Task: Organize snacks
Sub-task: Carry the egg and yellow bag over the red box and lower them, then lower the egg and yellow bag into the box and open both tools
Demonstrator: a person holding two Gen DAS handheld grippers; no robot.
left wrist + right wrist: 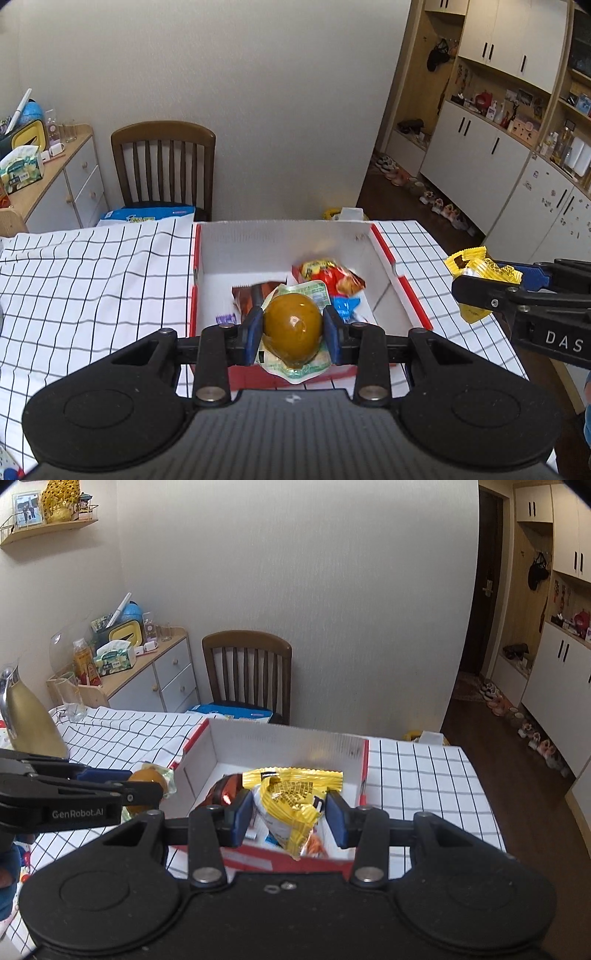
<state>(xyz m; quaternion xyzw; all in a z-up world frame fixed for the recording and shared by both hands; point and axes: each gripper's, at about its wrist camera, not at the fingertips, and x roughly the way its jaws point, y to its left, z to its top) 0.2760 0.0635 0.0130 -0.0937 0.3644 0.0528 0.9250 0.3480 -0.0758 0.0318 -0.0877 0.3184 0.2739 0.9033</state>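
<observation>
From my seat the print on the yellow packet (291, 805) is too small to read, the brown packet (249, 299) lies half hidden behind the egg pouch (293, 328), and the box (280, 240) floor's near part is covered.

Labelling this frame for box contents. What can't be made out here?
- Left wrist view: the egg-shaped snack in the left hand-held gripper covers the box's near floor.
- Right wrist view: the yellow packet in the right hand-held gripper hides most of the box's contents.
- Print on every wrapper is too small to read.
- Both views: the table's near edge is hidden by the gripper bodies.
</observation>
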